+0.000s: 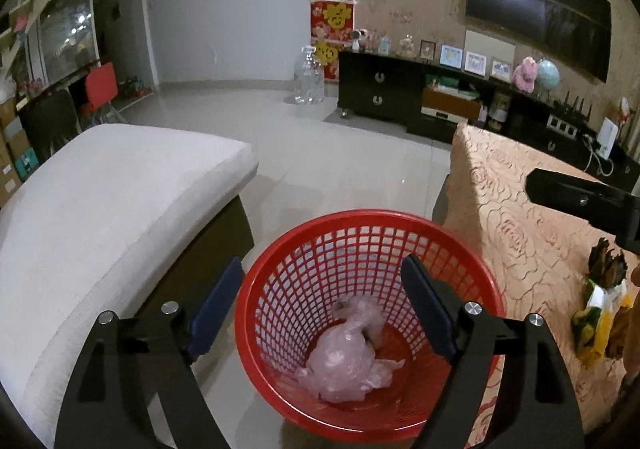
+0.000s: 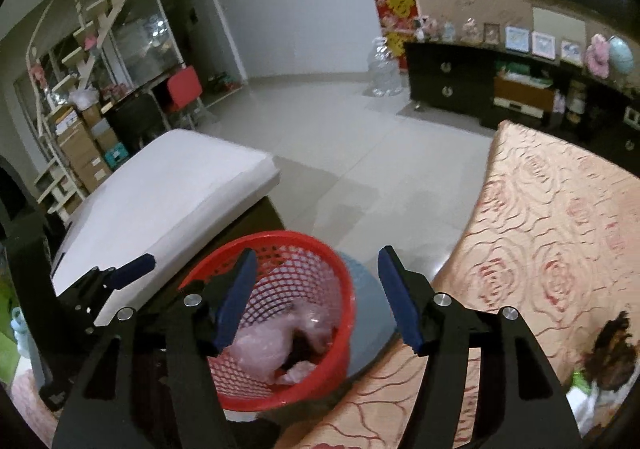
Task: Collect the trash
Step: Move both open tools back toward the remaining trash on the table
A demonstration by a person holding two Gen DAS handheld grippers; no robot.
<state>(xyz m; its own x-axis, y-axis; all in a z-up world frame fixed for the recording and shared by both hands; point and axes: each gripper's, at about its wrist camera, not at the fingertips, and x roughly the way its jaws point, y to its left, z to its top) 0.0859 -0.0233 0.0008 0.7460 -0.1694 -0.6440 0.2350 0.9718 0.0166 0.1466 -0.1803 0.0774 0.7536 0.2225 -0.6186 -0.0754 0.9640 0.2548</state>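
We see the left gripper (image 1: 322,303) and right gripper (image 2: 316,297) alike: matte black angular arms, dark blue ribbed pads (image 2: 236,299) on the jaws, and round silver screw heads (image 1: 472,308) at each pivot

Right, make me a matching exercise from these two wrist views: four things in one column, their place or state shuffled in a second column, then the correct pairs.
Things
1. pink plastic bag
2. red basket
3. left gripper
4. banana peel

Places or states
A. open, with nothing between its fingers
B. lying on the patterned tablecloth
C. crumpled at the bottom of the basket
D. standing between the white cushion and the table

Pairs: 1-C, 2-D, 3-A, 4-B
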